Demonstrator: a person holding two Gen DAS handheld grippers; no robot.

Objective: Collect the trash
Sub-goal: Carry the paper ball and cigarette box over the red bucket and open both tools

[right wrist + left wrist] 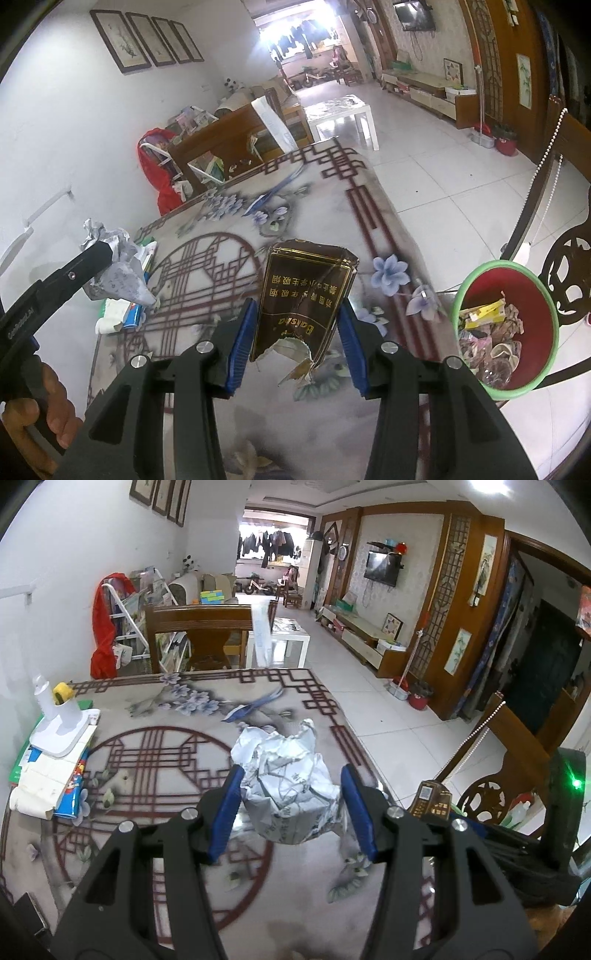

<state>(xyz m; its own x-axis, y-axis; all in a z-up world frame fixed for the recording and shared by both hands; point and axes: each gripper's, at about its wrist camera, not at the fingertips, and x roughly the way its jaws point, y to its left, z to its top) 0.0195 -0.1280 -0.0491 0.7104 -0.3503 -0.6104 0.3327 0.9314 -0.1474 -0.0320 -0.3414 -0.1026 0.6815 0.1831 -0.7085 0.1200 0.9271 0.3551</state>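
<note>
Left hand-held gripper point(291, 812) clamped on paper wad point(288, 790), right hand-held gripper point(295, 343) clamped on torn carton point(304, 295), both above table point(207, 354). Bin point(550, 295) low right. Risk: loose wad slipping out before reaching bin.

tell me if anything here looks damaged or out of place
The brown cigarette pack held in the right gripper is torn open at its lower end, with ragged flaps hanging. A blue strip lies loose on the patterned table. Nothing looks spilled.
</note>
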